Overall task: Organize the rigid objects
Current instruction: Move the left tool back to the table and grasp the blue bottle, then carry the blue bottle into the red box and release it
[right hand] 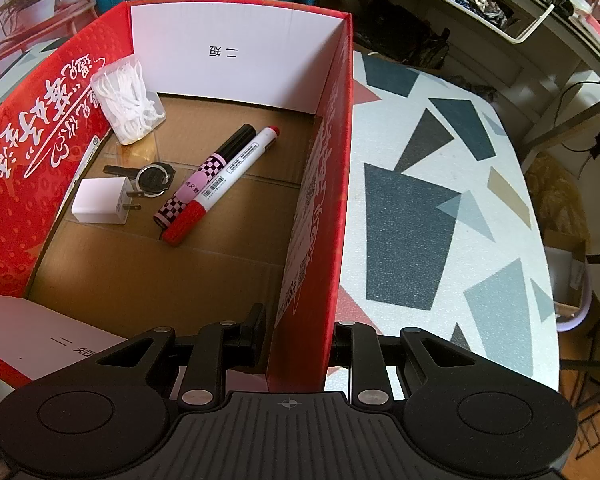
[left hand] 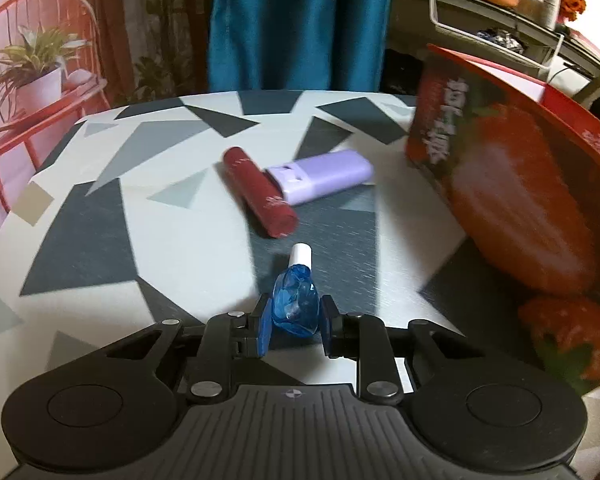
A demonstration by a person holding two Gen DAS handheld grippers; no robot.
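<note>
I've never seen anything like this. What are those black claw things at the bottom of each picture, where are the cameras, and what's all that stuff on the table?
Each claw is a hand-held two-finger gripper carried by a person; a camera on it looks forward along the fingers. One picture comes from the left gripper, which is clamped on a small blue bottle. Beyond it, on the patterned table, lie a dark red tube and a lilac case. The other picture comes from the right gripper, which pinches the wall of a red cardboard box. Inside are two markers, a white charger plug, a round ring holder and a floss pick box.
</note>
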